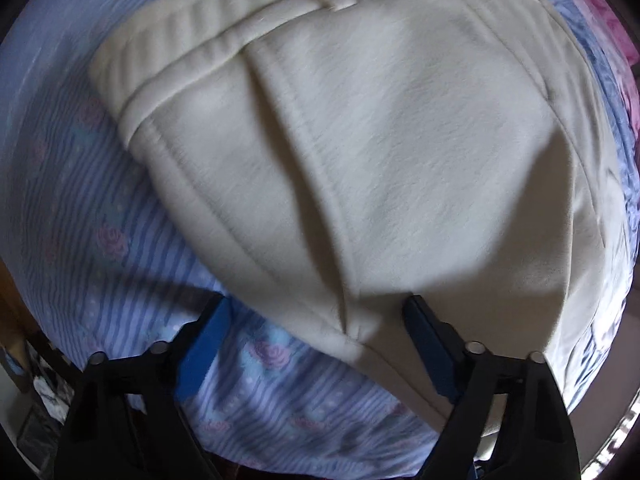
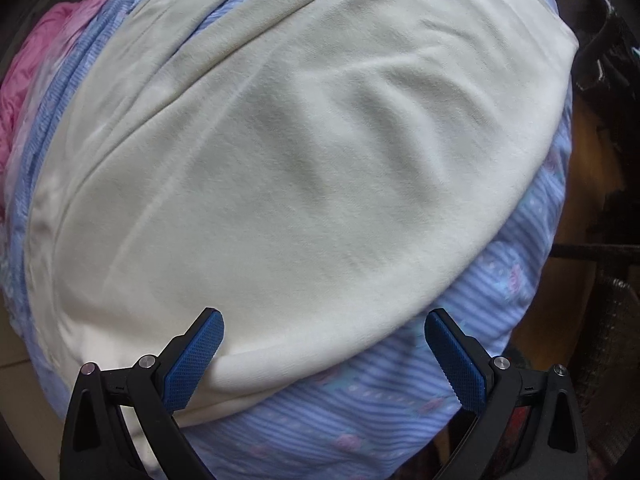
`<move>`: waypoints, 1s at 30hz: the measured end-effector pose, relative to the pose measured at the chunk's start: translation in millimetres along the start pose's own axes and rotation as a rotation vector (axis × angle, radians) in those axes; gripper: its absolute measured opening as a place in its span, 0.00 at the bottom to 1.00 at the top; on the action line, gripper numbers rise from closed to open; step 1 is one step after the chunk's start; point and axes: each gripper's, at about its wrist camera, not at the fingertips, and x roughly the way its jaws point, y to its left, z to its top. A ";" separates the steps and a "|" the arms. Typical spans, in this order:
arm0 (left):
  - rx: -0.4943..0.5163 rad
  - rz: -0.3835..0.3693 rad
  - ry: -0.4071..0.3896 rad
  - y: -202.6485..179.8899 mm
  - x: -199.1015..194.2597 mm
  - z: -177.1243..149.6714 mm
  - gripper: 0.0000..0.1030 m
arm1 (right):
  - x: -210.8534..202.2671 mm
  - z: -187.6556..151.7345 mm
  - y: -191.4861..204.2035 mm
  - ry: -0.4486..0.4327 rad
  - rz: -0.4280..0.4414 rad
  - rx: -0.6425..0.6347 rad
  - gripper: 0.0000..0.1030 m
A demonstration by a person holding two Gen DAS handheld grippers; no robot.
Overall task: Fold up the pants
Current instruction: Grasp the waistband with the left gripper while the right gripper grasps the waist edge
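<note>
The pants [image 2: 304,184] are matt cream fleece-like cloth with a ribbed waistband [image 1: 180,36], the bedsheet [image 2: 360,412] is striped woven cloth, and the gripper pads [image 2: 192,360] are knurled blue plastic.

Two handheld grippers, both pointing steeply down. Left gripper [image 1: 316,320]: black arms, blue pads [image 1: 430,344], jaws spread apart, gripping nothing. Right gripper [image 2: 324,332]: same build, textured blue pads [image 2: 192,360], jaws wide apart, likewise gripping nothing.
</note>
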 end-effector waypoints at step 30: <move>0.331 -0.072 -0.286 -16.6 -132.2 -42.3 0.12 | -50.5 29.9 39.1 -0.224 0.069 -0.310 0.12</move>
